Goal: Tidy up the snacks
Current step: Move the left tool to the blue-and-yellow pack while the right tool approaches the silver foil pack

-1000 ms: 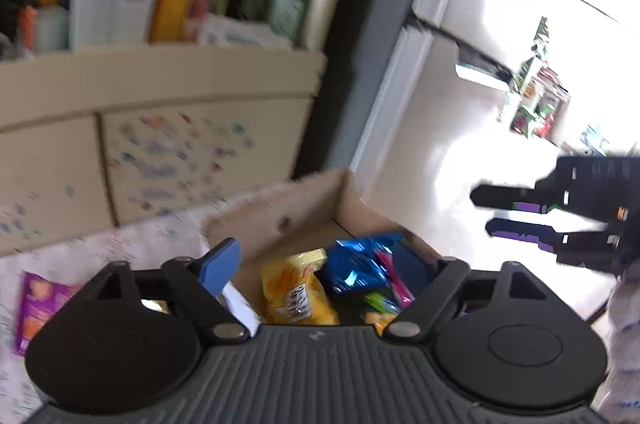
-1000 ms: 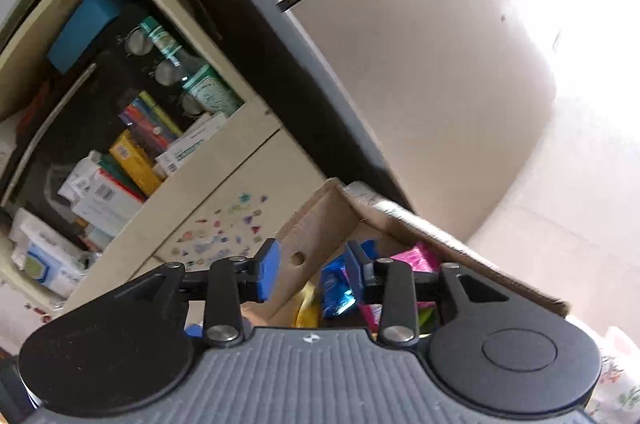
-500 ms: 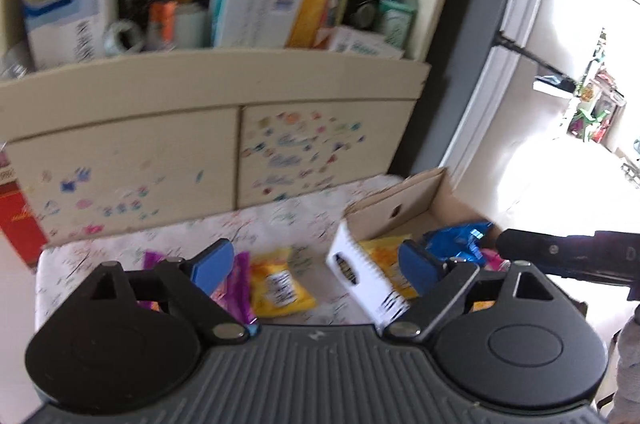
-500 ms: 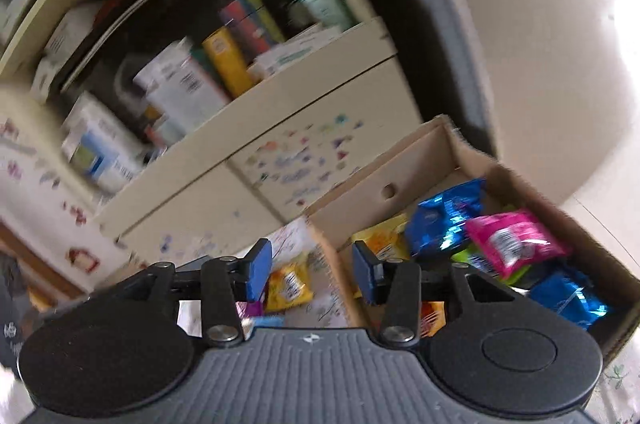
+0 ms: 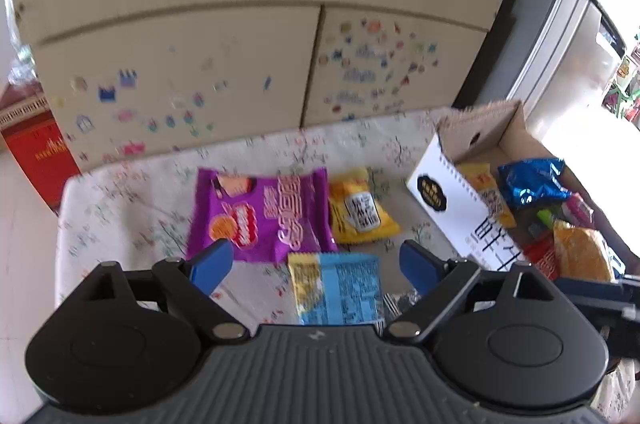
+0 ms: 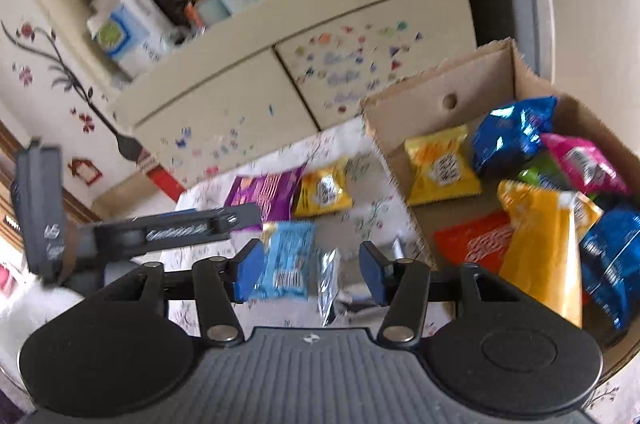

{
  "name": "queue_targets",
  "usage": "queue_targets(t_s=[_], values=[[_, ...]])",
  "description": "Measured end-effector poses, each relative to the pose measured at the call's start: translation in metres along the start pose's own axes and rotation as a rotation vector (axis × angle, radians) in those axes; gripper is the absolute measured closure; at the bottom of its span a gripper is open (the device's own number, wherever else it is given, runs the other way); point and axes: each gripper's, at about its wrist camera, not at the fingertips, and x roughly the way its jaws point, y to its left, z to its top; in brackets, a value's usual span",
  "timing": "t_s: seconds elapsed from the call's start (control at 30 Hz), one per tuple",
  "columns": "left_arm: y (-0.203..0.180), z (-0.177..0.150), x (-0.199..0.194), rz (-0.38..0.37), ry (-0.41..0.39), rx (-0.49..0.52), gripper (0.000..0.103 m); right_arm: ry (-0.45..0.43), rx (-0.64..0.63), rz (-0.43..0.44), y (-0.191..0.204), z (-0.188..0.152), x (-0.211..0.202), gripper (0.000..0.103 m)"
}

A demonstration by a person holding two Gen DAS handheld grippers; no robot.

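Loose snacks lie on the floral tablecloth (image 5: 120,208): a purple pack (image 5: 260,216), a small yellow pack (image 5: 360,212), a blue-and-yellow pack (image 5: 336,288) and a silver pack (image 6: 328,284). To their right stands a cardboard box (image 6: 440,92) holding several packs, among them a blue one (image 6: 512,132) and a pink one (image 6: 584,160). My left gripper (image 5: 316,266) hangs open above the blue-and-yellow pack. My right gripper (image 6: 310,272) hovers over the same pack (image 6: 286,260) and the silver one. Its jaws are opening and its pads press on nothing.
A cream cabinet (image 5: 240,64) with stickers on its doors rises right behind the table, its shelf crowded with boxes and bottles. A red box (image 5: 40,152) stands on the floor at the left. A grey fridge (image 5: 560,24) is at the right.
Both views have tilted down from the cabinet and fridge to the tabletop. The left gripper has shifted from the box to above the loose packs. The right jaws stand wider apart.
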Motion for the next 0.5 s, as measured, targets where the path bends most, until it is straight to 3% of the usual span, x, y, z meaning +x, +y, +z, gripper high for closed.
queue_targets(t_s=[0.43, 0.5], values=[[-0.005, -0.012, 0.045, -0.004, 0.095, -0.006, 0.013, 0.034, -0.02, -0.112, 0.008, -0.026, 0.028, 0.036], [-0.005, -0.014, 0.05, 0.011, 0.105, 0.006, 0.013, 0.034, -0.032, -0.136, 0.011, -0.028, 0.033, 0.031]])
